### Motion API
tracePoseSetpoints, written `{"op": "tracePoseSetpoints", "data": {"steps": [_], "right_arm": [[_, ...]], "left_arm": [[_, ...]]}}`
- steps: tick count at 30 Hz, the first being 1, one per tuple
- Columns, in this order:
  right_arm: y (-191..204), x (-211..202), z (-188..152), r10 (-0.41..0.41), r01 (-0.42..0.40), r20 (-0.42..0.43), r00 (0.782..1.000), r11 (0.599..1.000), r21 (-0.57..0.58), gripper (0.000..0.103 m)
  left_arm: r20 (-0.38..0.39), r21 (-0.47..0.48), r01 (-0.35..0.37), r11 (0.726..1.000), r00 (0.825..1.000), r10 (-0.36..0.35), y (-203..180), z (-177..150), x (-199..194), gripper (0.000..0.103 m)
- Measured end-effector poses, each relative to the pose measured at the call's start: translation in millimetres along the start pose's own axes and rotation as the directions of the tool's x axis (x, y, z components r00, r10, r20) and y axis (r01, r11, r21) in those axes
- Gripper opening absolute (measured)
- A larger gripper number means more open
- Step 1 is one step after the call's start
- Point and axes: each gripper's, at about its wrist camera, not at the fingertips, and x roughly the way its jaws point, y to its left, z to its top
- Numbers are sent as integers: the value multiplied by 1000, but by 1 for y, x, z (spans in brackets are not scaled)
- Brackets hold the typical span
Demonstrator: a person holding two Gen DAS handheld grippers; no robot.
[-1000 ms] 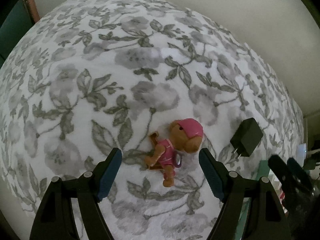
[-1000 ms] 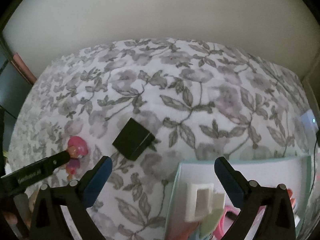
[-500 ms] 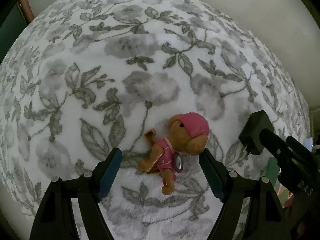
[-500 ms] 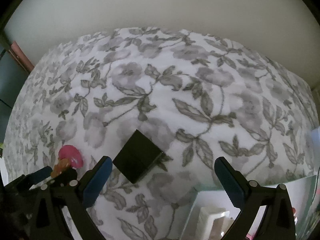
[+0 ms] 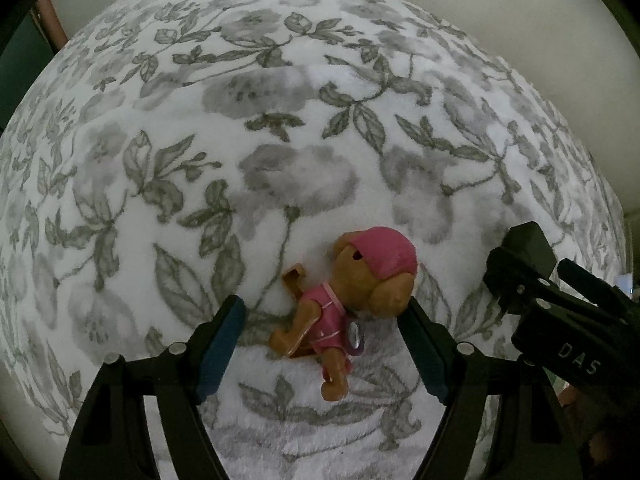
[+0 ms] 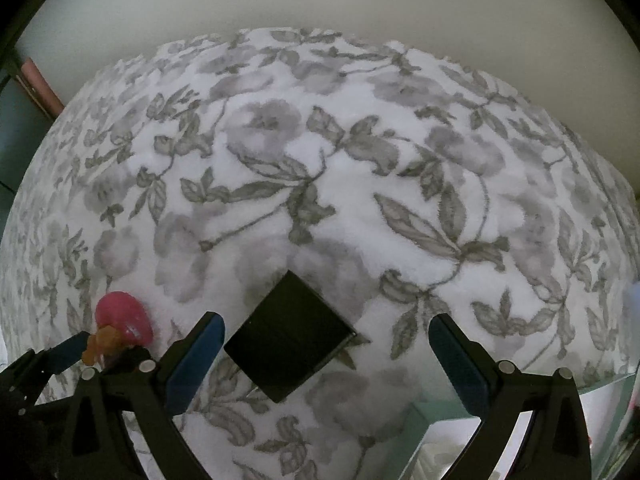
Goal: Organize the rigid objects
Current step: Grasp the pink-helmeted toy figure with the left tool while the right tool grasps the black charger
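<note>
Both claws have sunk closer to the flowered blanket since a second ago, so the toy dog and the black charger fill more of their views — and the mint box that took up the lower right of the right wrist view has slid almost out, only its corner (image 6: 432, 428) left by the right finger.

The toy dog (image 5: 352, 300), tan with a pink cap and pink vest, lies on its side on the blanket (image 5: 280, 128). Its long axis runs on a slant: head up and to the right, legs down toward the lower edge of the left wrist view, one arm stretched to the left. It sits between the fingers of the left claw (image 5: 322, 316), nearer the right-hand one, its head just beside that fingertip; whether they touch I cannot tell. That claw stands wide, its pads not pressing on the dog.

To the right of the dog lies the black charger (image 6: 290, 336), a square block turned corner-up like a diamond, its prongs pointing right and a little down. The right claw (image 6: 326, 334) straddles it — jaws wide, the left fingertip just beside the block's left corner, the right one well apart.

Beyond the blanket, past the dog, rises a pale wall (image 5: 500, 4).
</note>
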Motion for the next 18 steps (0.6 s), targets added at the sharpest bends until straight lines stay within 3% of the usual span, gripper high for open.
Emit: {"op": "tracePoseSetpoints", "data": {"steps": [4,9,12,16,18], "right_arm": [[0,4,1,27,-27,-6,1000,999,18,103],[3,10,-3,13,-13,-21,1000,1000,21,94],[3,10,-4,12,-11,-11,1000,999,36,86],[-4,7,-3,20,-19,-5,1000,996,82,68],[-8,7,-3,36,-35,-10,999,994,101,68]], "left_arm": [[11,-1,-9,1000,1000,9,-2,3,-2,63],[22,-20,-4,1000,1000,5,4,7,-5,48],[24,-33,4,999,1000,-3,7,9,-5,46],[27,-39,15,999,1000,-14,12,10,-6,45],[29,-41,15,999,999,-14,15,9,-8,41]]}}
